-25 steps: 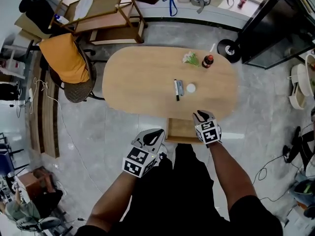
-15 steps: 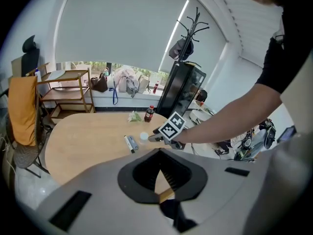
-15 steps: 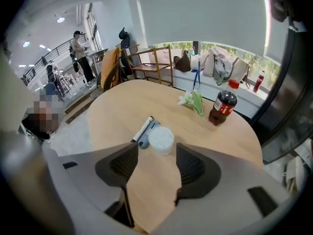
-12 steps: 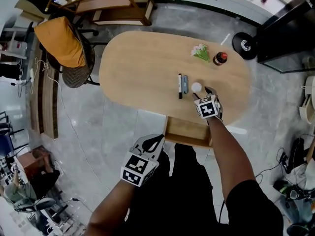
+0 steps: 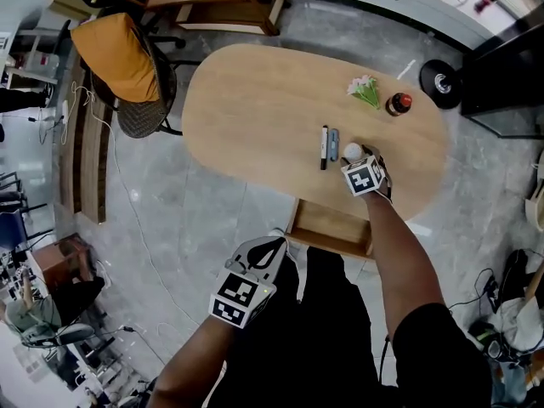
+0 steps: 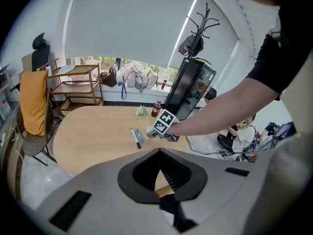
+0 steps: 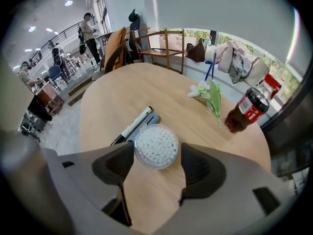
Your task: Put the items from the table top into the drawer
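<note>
Where the person's legs fill the bottom of the head view, the left gripper (image 5: 269, 246) hangs at 7 o'clock from the table (image 5: 255, 117), clenched with nothing in it. Just past it, under the table's near edge, a wooden drawer (image 5: 327, 228) stands pulled open.

At 1 o'clock from the drawer, the right gripper (image 7: 157, 155) points down at the table top. Its claw is opening, released around a round clear tub (image 7: 156, 146) packed with white cotton-swab tips. The tub sits on the wood between the two pads, and neither pad presses it.

A second ago the right gripper was at the table's near edge above the drawer, nearly shut. It has since reached out over the table to the tub and spread wide. The left gripper has sunk a little.

At 9 o'clock from the tub, touching or nearly so, lie a grey-blue pen-like stick (image 5: 334, 144) and a black-and-white marker (image 5: 324, 147) side by side. At 1 o'clock stands a dark drink bottle (image 5: 398, 104) with a red cap. A sprig of white flowers (image 5: 364, 90) lies at 12 o'clock. Beyond the table, at 10 o'clock, is a chair draped in orange cloth (image 5: 119, 58).
</note>
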`<state>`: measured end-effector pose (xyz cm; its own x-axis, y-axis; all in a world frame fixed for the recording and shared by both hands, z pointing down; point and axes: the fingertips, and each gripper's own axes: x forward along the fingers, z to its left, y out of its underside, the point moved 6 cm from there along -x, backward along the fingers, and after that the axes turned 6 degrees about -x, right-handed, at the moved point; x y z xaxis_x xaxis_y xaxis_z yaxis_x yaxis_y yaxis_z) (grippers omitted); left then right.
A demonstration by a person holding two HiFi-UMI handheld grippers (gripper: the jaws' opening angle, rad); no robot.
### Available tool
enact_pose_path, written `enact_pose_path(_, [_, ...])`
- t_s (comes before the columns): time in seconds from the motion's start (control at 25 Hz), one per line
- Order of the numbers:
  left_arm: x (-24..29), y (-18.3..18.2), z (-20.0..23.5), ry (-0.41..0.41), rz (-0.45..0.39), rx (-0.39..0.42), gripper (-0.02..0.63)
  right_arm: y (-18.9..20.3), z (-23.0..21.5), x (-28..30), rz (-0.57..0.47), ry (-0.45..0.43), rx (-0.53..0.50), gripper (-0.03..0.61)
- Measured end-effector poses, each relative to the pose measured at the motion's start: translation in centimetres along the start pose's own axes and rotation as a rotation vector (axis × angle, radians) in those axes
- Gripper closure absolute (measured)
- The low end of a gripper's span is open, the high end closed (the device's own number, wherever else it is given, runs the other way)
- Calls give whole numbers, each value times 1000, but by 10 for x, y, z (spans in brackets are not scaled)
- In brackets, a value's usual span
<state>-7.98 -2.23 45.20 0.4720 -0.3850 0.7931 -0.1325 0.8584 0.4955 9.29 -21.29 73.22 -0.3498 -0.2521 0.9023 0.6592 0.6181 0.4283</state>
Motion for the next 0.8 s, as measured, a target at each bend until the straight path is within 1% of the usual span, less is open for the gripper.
enact_pose_path(0.16, [-2, -1, -1, -3, -2, 4, 612, 0, -1, 6, 31, 27, -11, 304])
enact_pose_path(0.28, [-4, -1, -2, 4, -2, 13, 612, -2, -1, 4, 35, 41, -16, 310])
enact_pose_path(0.6, [-8, -4, 1, 36, -21, 49, 612, -10, 2, -16, -9, 70, 5, 318])
enact_pose_path(0.8, [-16, -7, 3, 68, -24, 82, 612, -4, 9, -25, 27, 75, -7, 319])
